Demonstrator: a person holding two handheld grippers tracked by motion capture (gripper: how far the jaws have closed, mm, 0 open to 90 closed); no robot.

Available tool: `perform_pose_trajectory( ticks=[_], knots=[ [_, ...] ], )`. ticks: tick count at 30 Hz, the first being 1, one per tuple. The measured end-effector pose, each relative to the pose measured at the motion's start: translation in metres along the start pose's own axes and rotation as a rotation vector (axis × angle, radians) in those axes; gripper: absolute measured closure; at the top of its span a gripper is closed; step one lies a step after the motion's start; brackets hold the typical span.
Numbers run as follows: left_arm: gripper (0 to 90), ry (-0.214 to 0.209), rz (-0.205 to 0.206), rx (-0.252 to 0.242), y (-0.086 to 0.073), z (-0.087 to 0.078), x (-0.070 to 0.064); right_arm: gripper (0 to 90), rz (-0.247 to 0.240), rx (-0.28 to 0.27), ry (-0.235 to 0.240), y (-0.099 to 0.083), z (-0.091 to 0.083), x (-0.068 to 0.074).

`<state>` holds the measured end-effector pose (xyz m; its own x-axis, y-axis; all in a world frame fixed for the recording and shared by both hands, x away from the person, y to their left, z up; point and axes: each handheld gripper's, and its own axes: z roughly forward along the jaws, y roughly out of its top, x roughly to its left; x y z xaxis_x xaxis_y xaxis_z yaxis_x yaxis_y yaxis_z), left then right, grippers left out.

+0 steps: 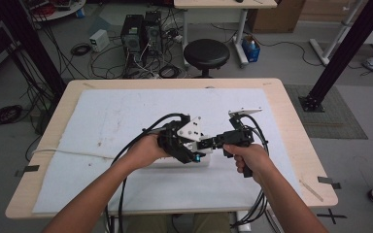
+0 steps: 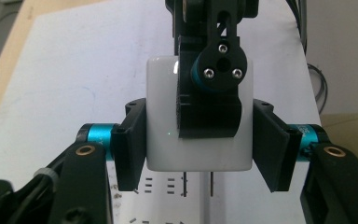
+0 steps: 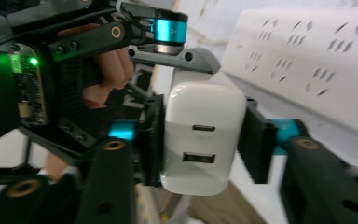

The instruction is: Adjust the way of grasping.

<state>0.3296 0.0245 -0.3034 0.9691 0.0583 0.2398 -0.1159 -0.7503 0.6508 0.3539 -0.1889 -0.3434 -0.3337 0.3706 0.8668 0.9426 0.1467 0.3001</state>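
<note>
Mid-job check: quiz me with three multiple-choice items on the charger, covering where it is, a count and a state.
1. Where is the charger?
A. on the stool
B. between both grippers' tongs
C. on the floor

2. How many ports are on its face?
A. one
B. two
C. four

3. How are its prongs?
A. bare, above the power strip
B. folded away
C. fully inside a socket

Answers:
1 B: the left gripper and right gripper each flank it.
2 B: the right gripper view shows two slots.
3 A: both pins hang exposed in the left gripper view.
</note>
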Motion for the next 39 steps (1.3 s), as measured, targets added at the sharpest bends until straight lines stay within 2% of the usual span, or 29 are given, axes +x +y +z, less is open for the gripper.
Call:
perform_pose_trajectory(
  ticks=[2, 3, 4, 5, 6, 10, 15, 17, 19, 21, 24, 26, 29, 30, 31, 33, 34, 35, 37, 39],
  knots=[
    [41.6, -0.013, -0.011, 0.019, 0.0, 0.003, 0.003, 61.9, -0.012, -0.012, -0.008, -0.001, 0.002, -0.002],
    [39.9, -0.01, -0.035, 0.027, 0.0, 0.004, 0.004, 62.0, -0.028, -0.021, -0.017, -0.002, 0.002, -0.003],
    [30.0, 0.004, -0.072, 0.036, -0.001, 0.005, 0.005, 62.0, -0.037, -0.036, -0.032, -0.003, 0.001, -0.004],
    [22.3, 0.005, -0.09, 0.05, -0.002, 0.005, 0.007, 62.0, -0.041, -0.047, -0.054, -0.004, -0.001, -0.006],
    [21.4, 0.006, -0.102, 0.056, -0.004, 0.003, 0.009, 62.0, -0.04, -0.06, -0.059, -0.004, -0.004, -0.008],
    [21.4, 0.015, -0.149, 0.074, -0.017, -0.006, 0.014, 62.0, -0.055, -0.111, -0.13, -0.008, -0.024, -0.018],
    [21.4, 0.024, -0.221, 0.103, -0.034, -0.02, 0.022, 62.0, -0.079, -0.124, -0.217, -0.016, -0.046, -0.025],
    [21.4, 0.026, -0.244, 0.133, -0.041, -0.024, 0.025, 62.0, -0.102, -0.126, -0.245, -0.018, -0.051, -0.025],
    [21.4, 0.014, -0.271, 0.161, -0.047, -0.027, 0.027, 61.9, -0.147, -0.129, -0.293, -0.021, -0.056, -0.023],
    [21.4, -0.025, -0.311, 0.19, -0.054, -0.032, 0.031, 61.9, -0.173, -0.146, -0.322, -0.022, -0.06, -0.021],
    [21.4, 0.005, -0.349, 0.21, -0.059, -0.045, 0.035, 61.9, -0.195, -0.136, -0.355, -0.021, -0.067, -0.019],
    [21.4, 0.007, -0.365, 0.23, -0.064, -0.052, 0.038, 61.9, -0.216, -0.122, -0.388, -0.02, -0.071, -0.017],
    [21.4, -0.045, -0.377, 0.293, -0.074, -0.061, 0.04, 61.9, -0.24, -0.104, -0.428, -0.018, -0.077, -0.014],
    [21.4, -0.046, -0.387, 0.305, -0.078, -0.065, 0.04, 61.9, -0.253, -0.095, -0.444, -0.018, -0.079, -0.013],
    [21.4, -0.033, -0.411, 0.309, -0.081, -0.068, 0.039, 61.9, -0.268, -0.082, -0.462, -0.017, -0.08, -0.011],
    [21.4, -0.004, -0.421, 0.347, -0.087, -0.076, 0.041, 61.9, -0.296, -0.059, -0.501, -0.016, -0.084, -0.008],
    [21.3, -0.004, -0.421, 0.347, -0.087, -0.076, 0.041, 61.9, -0.296, -0.059, -0.501, -0.016, -0.084, -0.008],
    [21.4, 0.015, -0.443, 0.372, -0.092, -0.083, 0.041, 61.9, -0.326, -0.035, -0.535, -0.016, -0.089, -0.004],
    [21.4, 0.021, -0.448, 0.385, -0.094, -0.088, 0.041, 61.9, -0.343, -0.029, -0.554, -0.016, -0.091, -0.002],
    [21.4, 0.03, -0.47, 0.364, -0.098, -0.096, 0.04, 61.9, -0.356, -0.013, -0.589, -0.014, -0.096, 0.001]
  ],
)
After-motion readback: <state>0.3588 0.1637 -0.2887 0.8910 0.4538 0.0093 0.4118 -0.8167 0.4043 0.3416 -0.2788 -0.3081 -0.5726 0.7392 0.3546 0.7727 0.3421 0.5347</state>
